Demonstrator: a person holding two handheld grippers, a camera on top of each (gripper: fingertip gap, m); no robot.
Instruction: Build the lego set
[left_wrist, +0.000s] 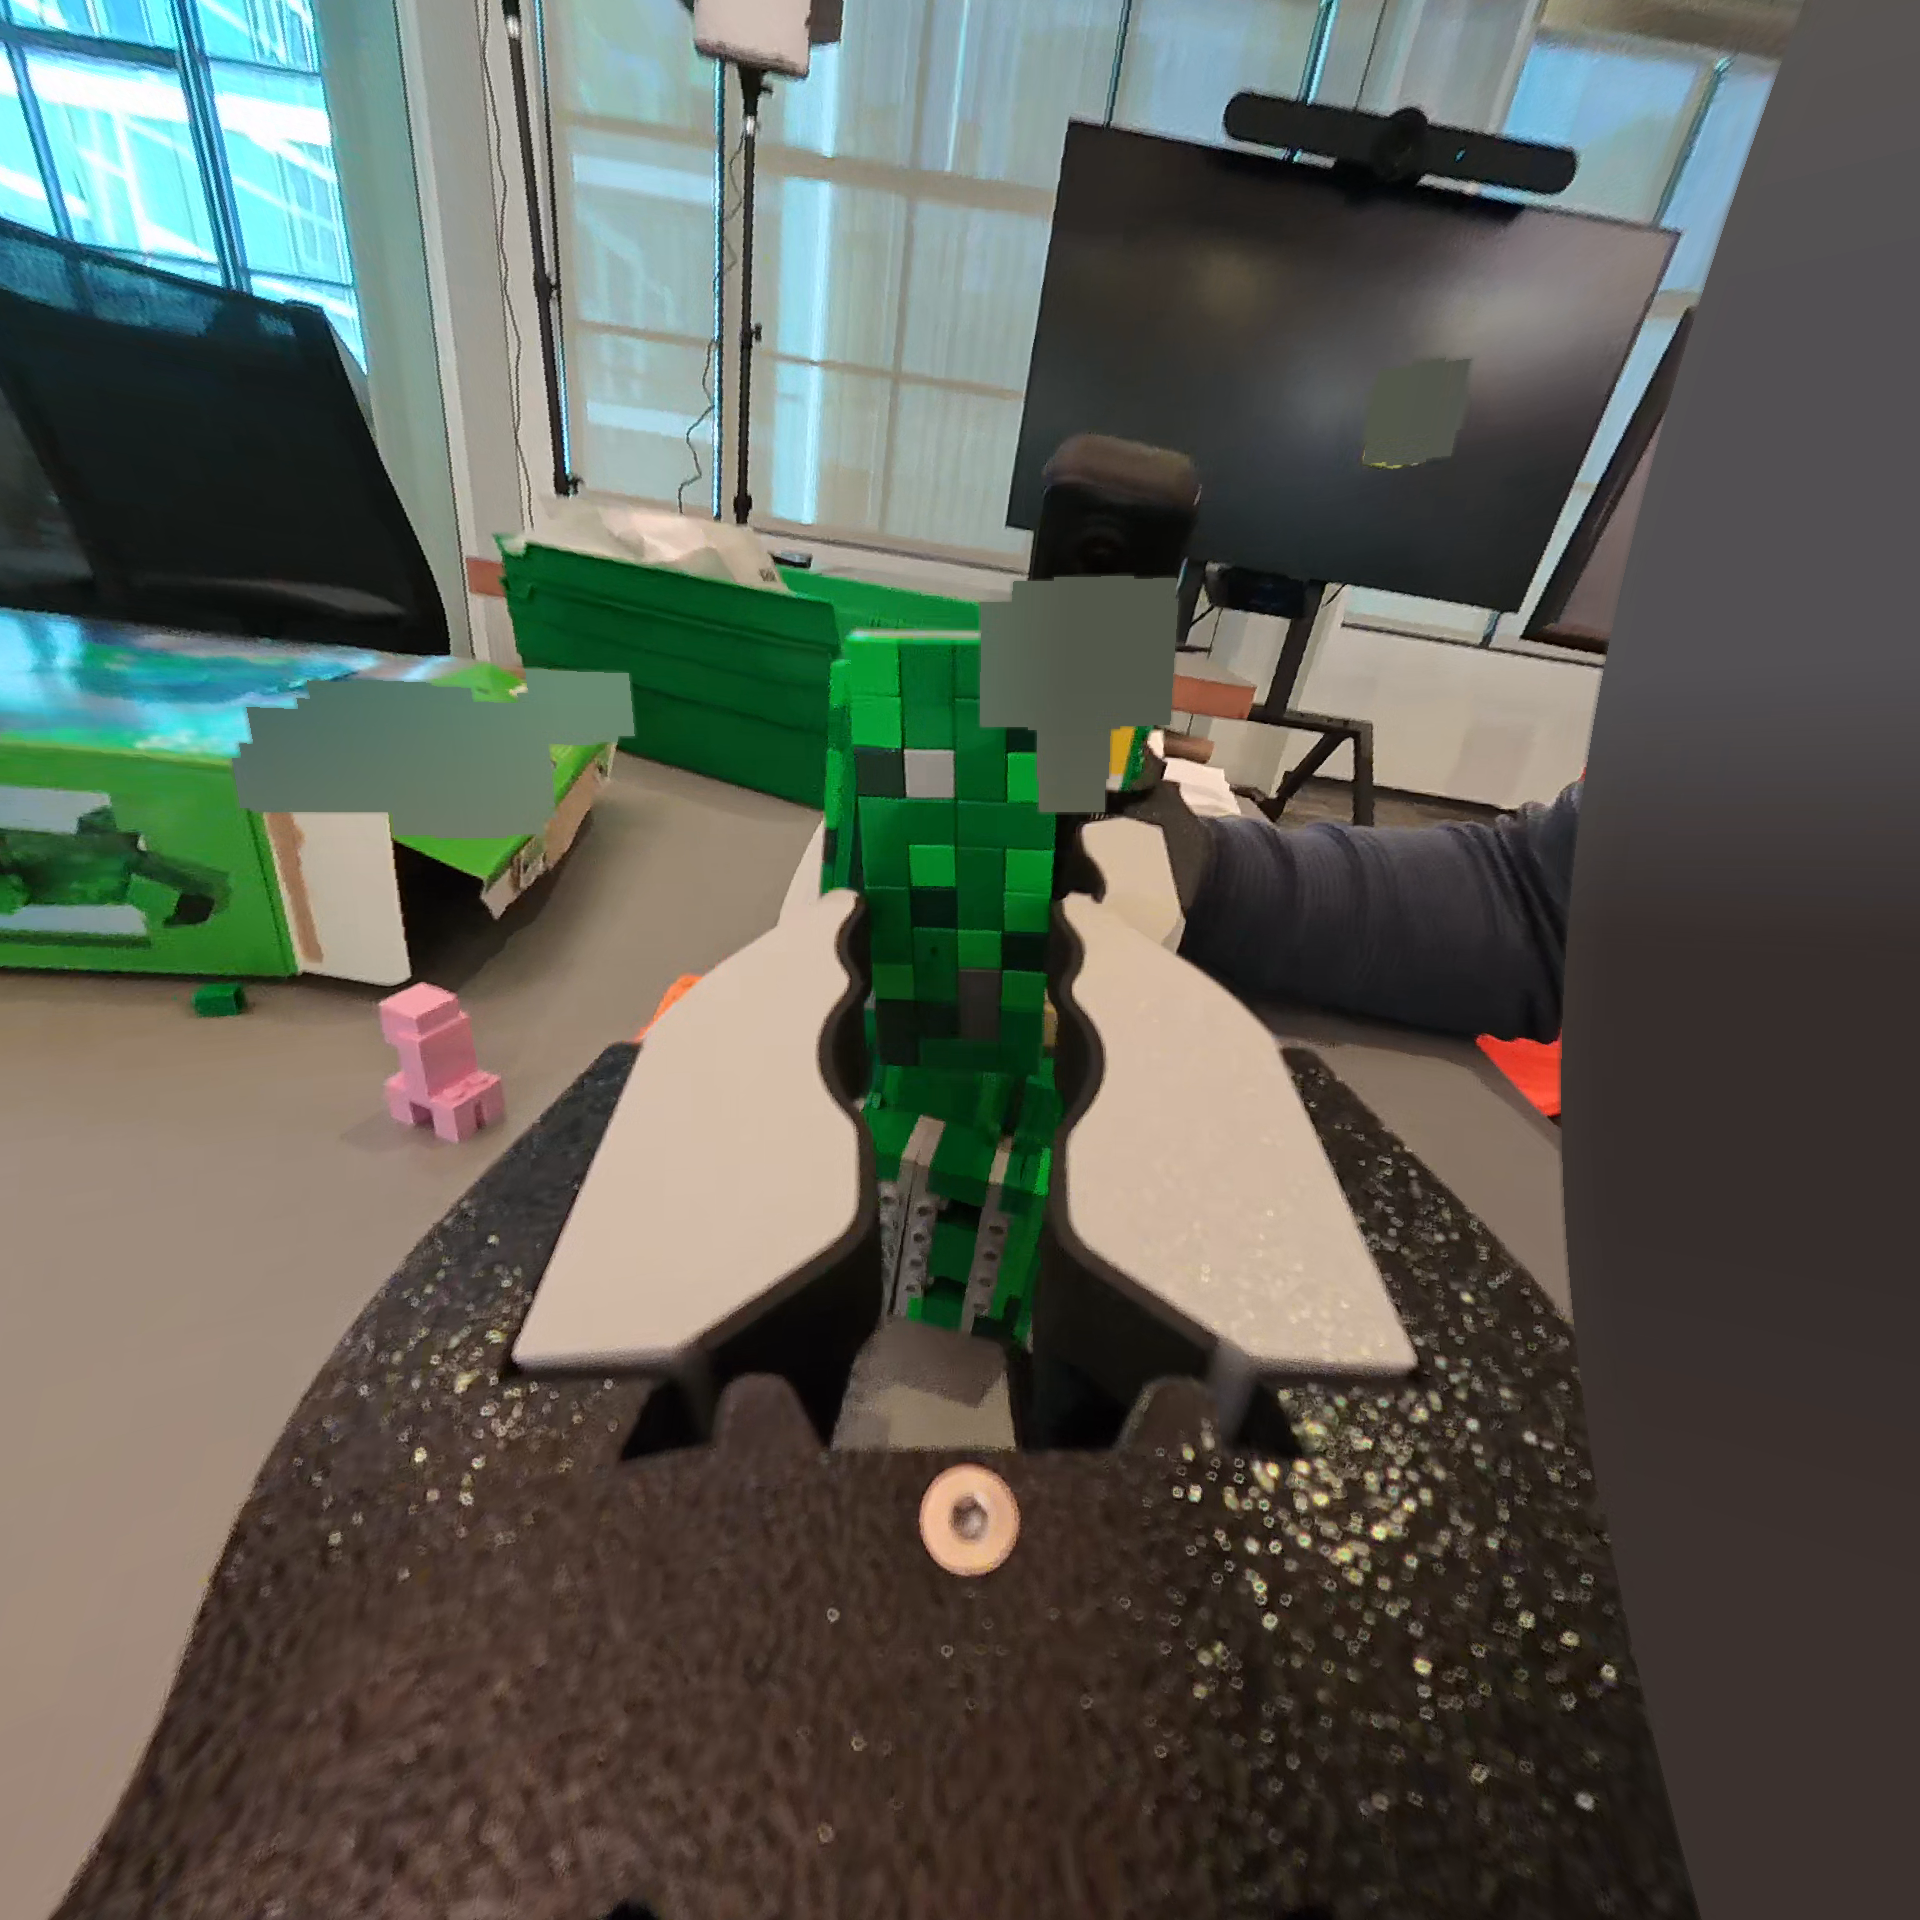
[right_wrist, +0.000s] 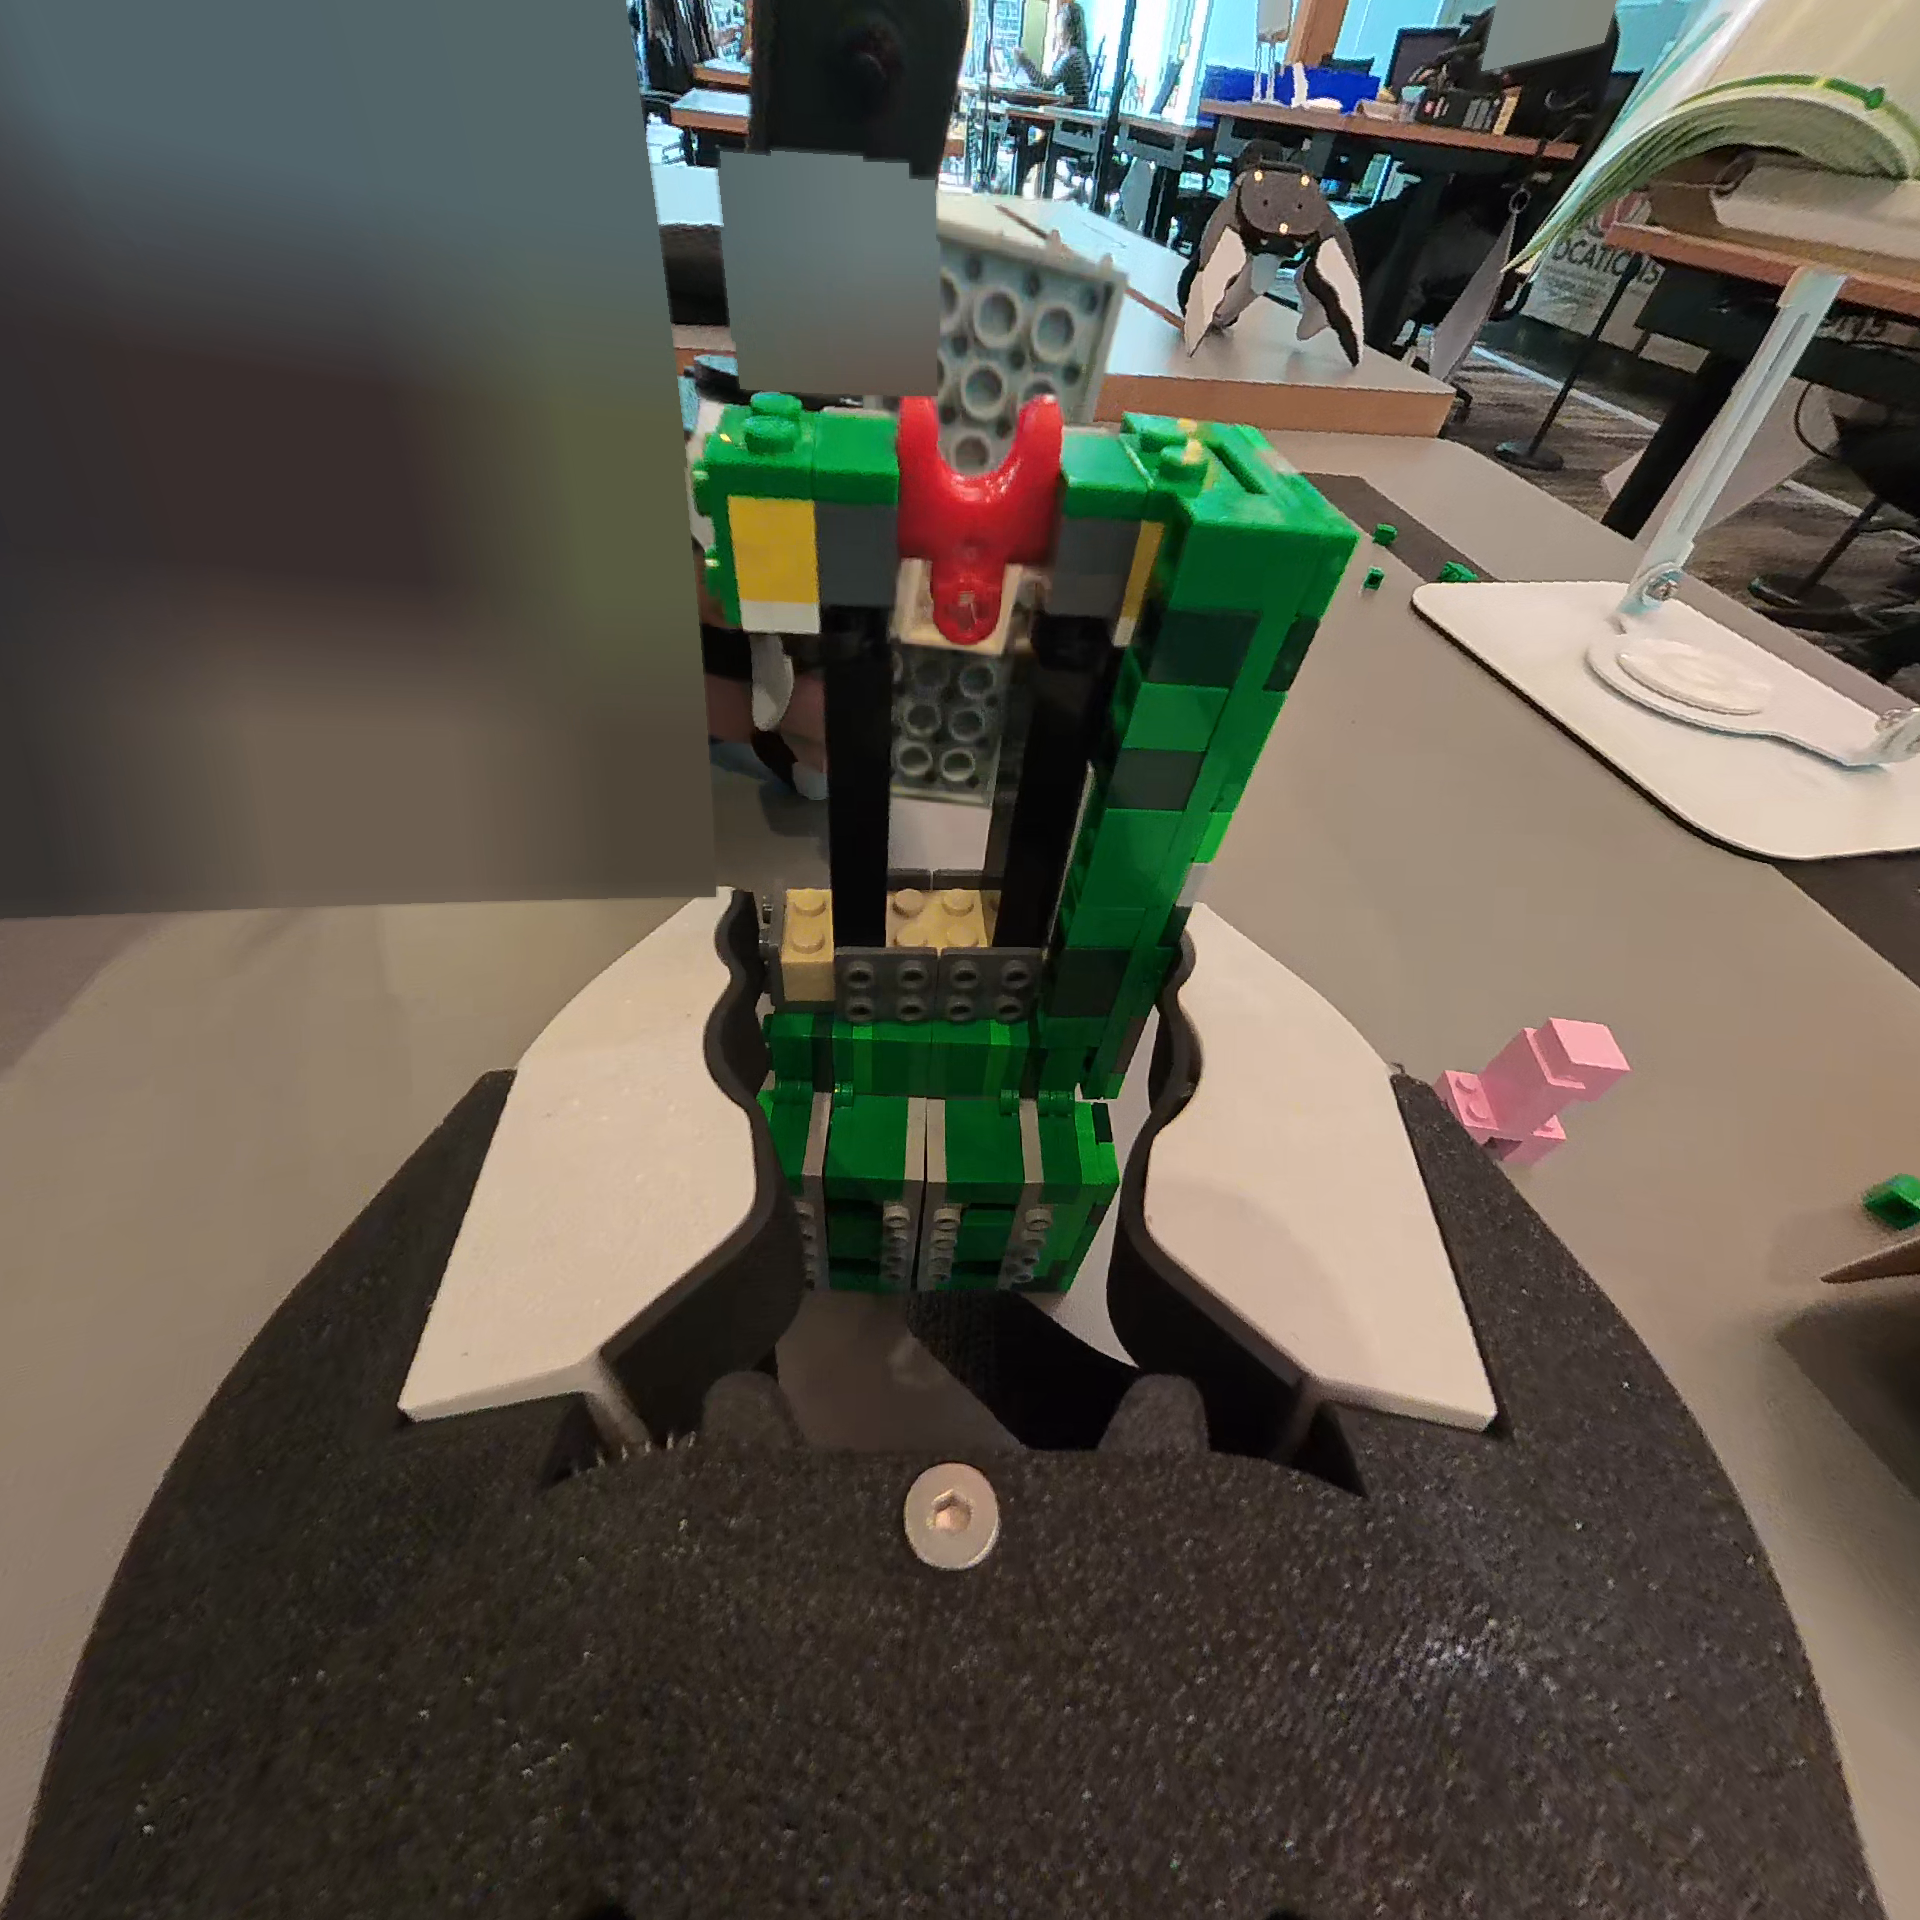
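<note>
Both claws pinch one tall green brick figure (right_wrist: 1195, 727) standing on the grey table (right_wrist: 1455, 935): the left claw (left_wrist: 956, 935) is pressed on its narrow body, the right claw (right_wrist: 956, 966) on its wider lower part (pads touching both sides). I judge it light, stiff, but easily broken at the joints; hold it low. A pink brick figure (left_wrist: 436, 1060) stands nearby.

An open office: a large dark screen (left_wrist: 1340, 374) on a stand with a camera bar (left_wrist: 1397, 140) on top, tall windows (left_wrist: 166, 135), a black office chair (left_wrist: 197, 457), and rows of wooden desks (right_wrist: 1382, 120) behind the grey desk (right_wrist: 1455, 935).
</note>
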